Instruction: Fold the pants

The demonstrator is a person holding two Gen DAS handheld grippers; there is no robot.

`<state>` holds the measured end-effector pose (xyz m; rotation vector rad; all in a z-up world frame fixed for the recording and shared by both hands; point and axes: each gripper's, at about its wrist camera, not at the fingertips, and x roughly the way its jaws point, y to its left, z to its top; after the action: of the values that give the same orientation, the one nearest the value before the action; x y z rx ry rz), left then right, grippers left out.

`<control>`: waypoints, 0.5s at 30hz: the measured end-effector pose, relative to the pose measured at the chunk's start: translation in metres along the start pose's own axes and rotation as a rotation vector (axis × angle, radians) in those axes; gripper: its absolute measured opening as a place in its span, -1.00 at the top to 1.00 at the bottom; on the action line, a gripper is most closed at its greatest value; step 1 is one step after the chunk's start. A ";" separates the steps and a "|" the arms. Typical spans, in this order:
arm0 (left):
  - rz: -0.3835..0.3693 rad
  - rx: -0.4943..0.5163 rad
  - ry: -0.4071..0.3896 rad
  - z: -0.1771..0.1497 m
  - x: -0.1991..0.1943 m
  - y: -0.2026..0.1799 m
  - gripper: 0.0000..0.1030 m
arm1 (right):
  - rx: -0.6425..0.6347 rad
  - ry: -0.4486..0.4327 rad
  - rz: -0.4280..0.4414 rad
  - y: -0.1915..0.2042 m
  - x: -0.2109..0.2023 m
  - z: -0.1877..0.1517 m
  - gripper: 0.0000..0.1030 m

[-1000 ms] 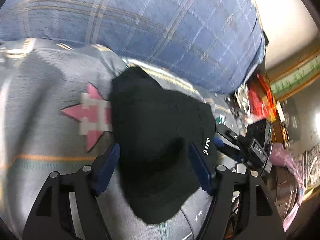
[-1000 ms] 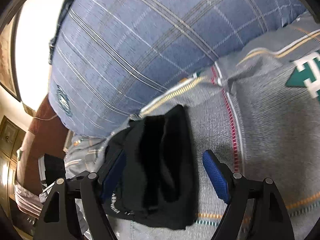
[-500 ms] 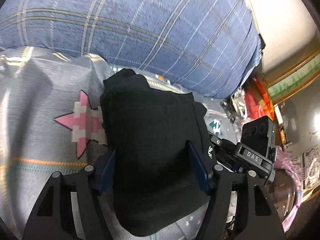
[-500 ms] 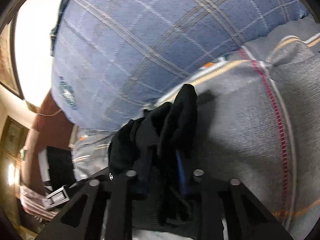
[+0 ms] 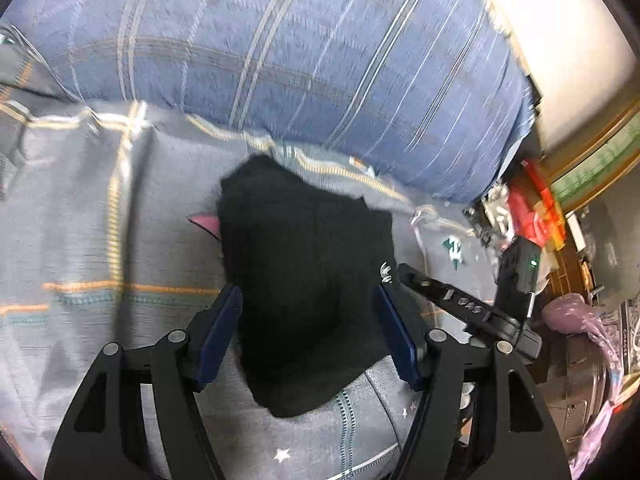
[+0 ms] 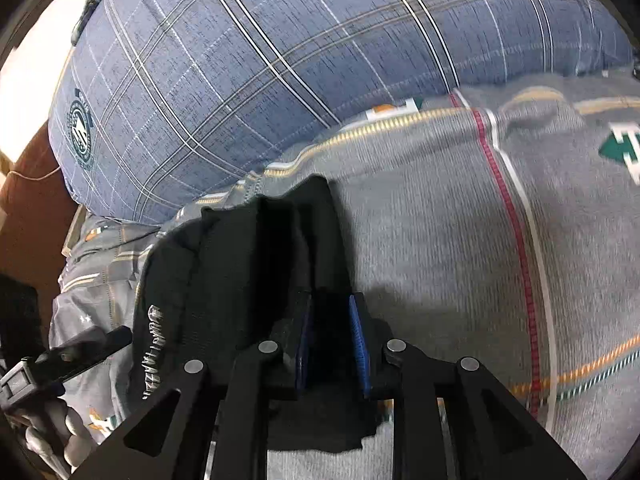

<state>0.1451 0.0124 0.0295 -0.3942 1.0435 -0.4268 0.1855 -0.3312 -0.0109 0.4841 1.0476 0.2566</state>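
Observation:
The black pants [image 5: 308, 280] lie folded into a small bundle on a grey patterned bedspread [image 5: 100, 240]. My left gripper [image 5: 308, 336] is open, its blue pads on either side of the bundle's near end. In the right wrist view my right gripper [image 6: 330, 340] is shut on a fold at the right edge of the pants [image 6: 240, 272]. White lettering shows on the bundle's left edge. In the left wrist view the right gripper's body [image 5: 460, 304] shows at the bundle's right side.
A large blue plaid pillow [image 5: 300, 60] lies just behind the pants and also fills the top of the right wrist view [image 6: 320, 40]. Cluttered items and red packaging [image 5: 536, 216] sit past the bed's right edge. The left gripper's body [image 6: 60, 356] shows at lower left.
My right gripper has closed from wide open onto the right edge of the pants. The bundle has shifted slightly toward the pillow. My left gripper stays open around it.

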 end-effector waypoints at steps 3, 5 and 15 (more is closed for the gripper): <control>0.084 -0.025 -0.029 0.002 -0.004 0.018 -0.33 | -0.058 -0.100 0.063 0.026 -0.032 0.000 0.58; 0.169 -0.072 -0.019 0.000 0.006 0.038 -0.33 | -0.079 -0.106 0.205 0.047 -0.044 -0.004 0.58; 0.180 -0.197 -0.013 -0.016 0.007 0.099 -0.27 | -0.093 0.121 0.251 0.081 0.045 -0.044 0.67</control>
<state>0.1491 0.0917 -0.0328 -0.4730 1.1018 -0.1604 0.1703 -0.2305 -0.0228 0.5209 1.0870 0.5607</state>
